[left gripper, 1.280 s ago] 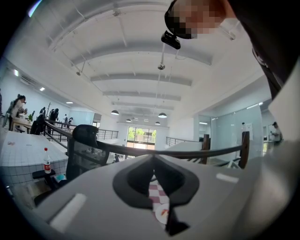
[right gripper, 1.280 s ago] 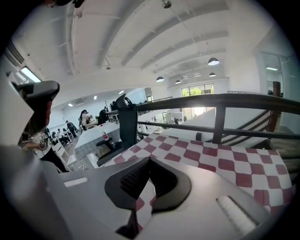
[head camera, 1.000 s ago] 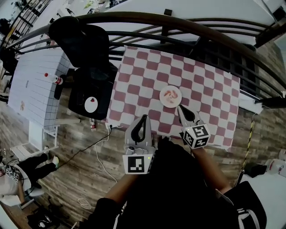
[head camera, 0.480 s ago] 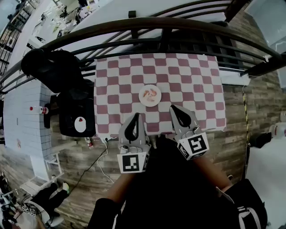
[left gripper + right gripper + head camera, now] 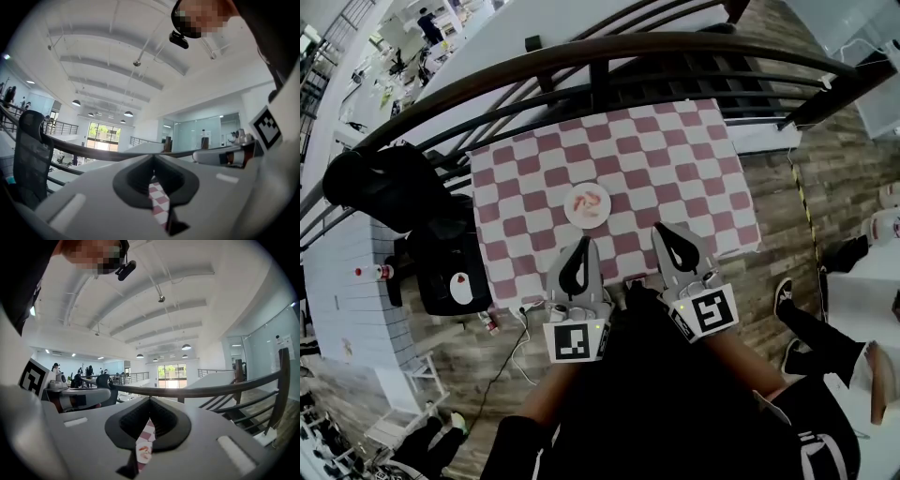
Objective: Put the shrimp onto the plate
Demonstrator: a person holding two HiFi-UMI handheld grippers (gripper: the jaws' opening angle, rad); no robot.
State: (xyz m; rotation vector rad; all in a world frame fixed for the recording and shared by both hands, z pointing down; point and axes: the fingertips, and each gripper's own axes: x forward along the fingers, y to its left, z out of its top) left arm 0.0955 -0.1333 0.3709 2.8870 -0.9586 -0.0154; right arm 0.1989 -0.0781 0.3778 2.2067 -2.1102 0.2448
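A white plate (image 5: 587, 205) with pink shrimp (image 5: 590, 202) on it sits on the red-and-white checked table (image 5: 675, 159). Both grippers hang side by side over the table's near edge, pointing towards the plate. The left gripper (image 5: 580, 243) is shut and holds nothing, just short of the plate. To the plate's right, the right gripper (image 5: 662, 229) is shut and empty too. Between the right gripper's (image 5: 150, 400) closed jaws I see a sliver of the plate (image 5: 143, 451) and the shrimp. The left gripper (image 5: 153, 159) shows only checked cloth (image 5: 158, 201) in its gap.
A dark curved railing (image 5: 609, 52) runs behind the table. A black chair (image 5: 380, 187) and a black case (image 5: 450, 272) stand at the table's left, with a cable on the wooden floor (image 5: 502, 347). A person's legs (image 5: 816, 328) show at the right.
Both grippers have drawn back from the plate towards the near table edge, and the right one has risen. The table and plate have slid left in the head view.
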